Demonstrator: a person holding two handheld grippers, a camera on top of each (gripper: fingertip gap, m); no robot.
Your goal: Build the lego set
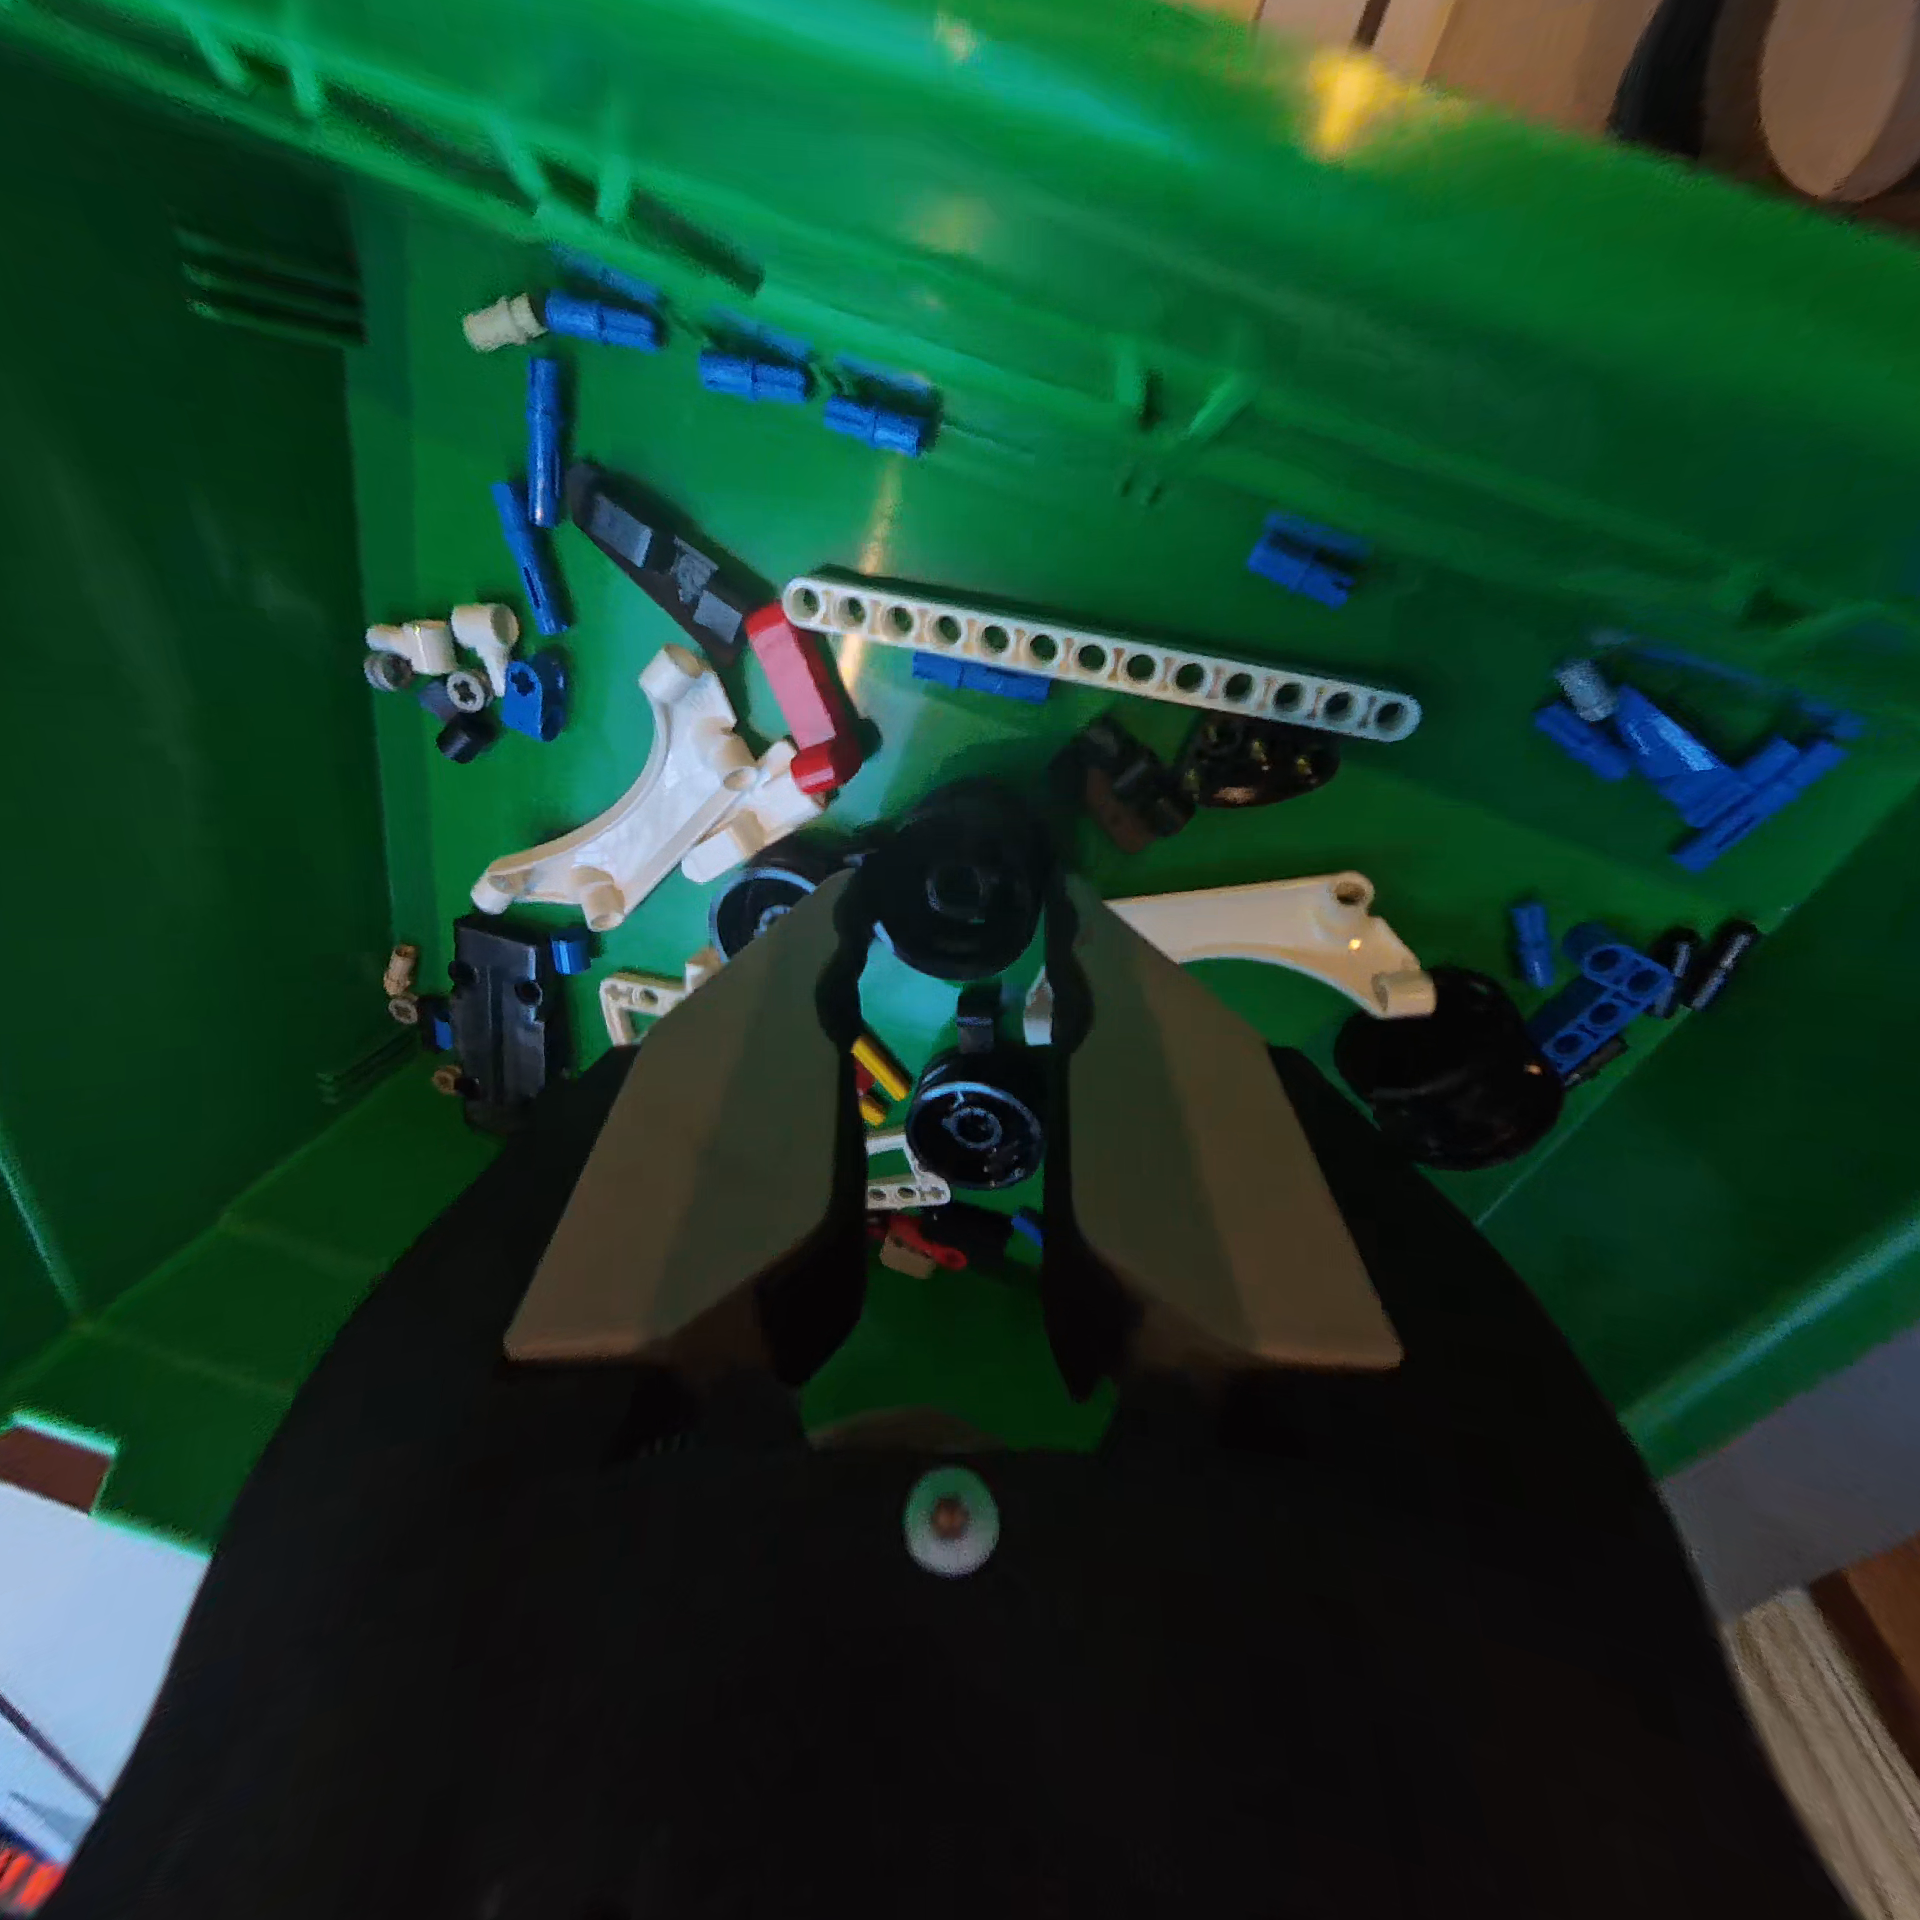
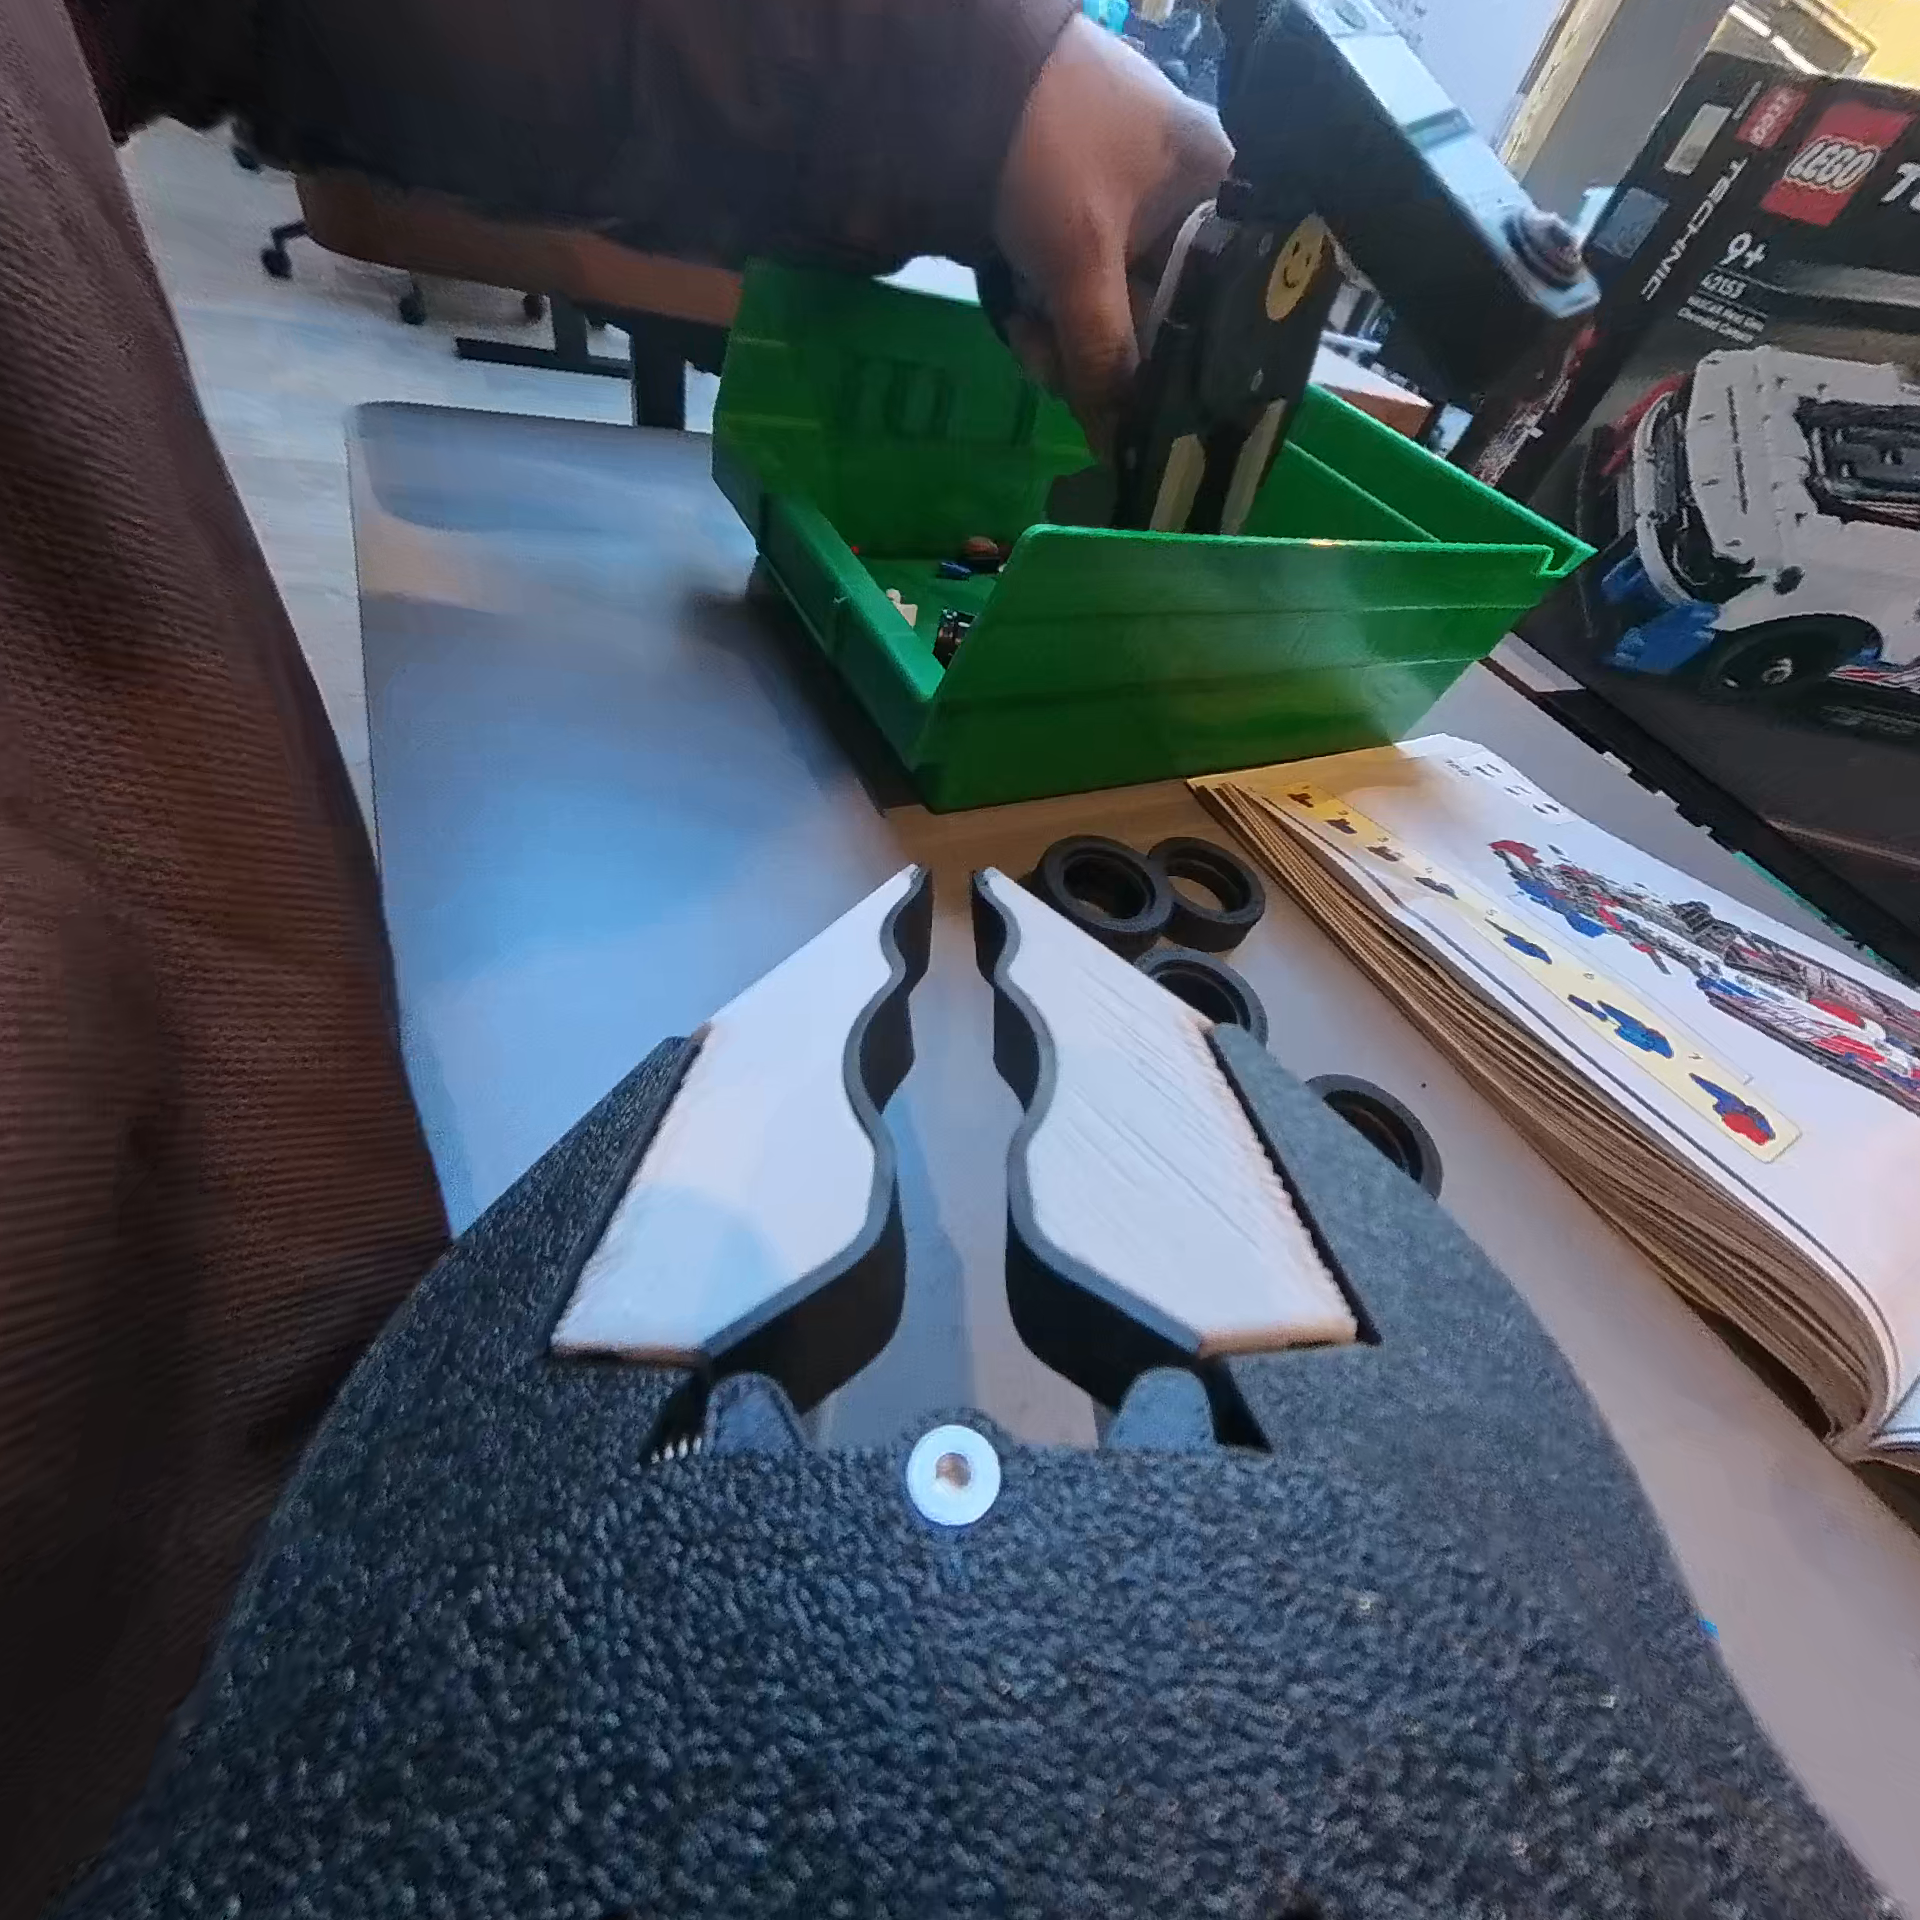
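Note:
In the left wrist view my left gripper (image 1: 954,906) is down inside the green bin (image 1: 1247,312). It is shut on a black wheel rim (image 1: 956,883), held between the fingertips just above the loose parts. Another black rim (image 1: 971,1132) lies under the fingers, and a third one (image 1: 1449,1081) lies to the right. In the right wrist view my right gripper (image 2: 951,888) hovers over the grey table, nearly shut with a narrow gap and nothing in it. Several black tyres (image 2: 1101,894) lie just right of its tips. The left gripper (image 2: 1205,478) also shows there, reaching into the bin (image 2: 1195,644).
The bin holds a long white beam (image 1: 1091,660), a white curved panel (image 1: 644,821), a red piece (image 1: 800,686) and several blue pins (image 1: 873,416). An open instruction booklet (image 2: 1558,935) lies right of the tyres, with the set's box (image 2: 1766,416) behind it. A person's hand (image 2: 1091,208) holds the left gripper. The gap from one gripper's tips to the other's is roughly 25 cm.

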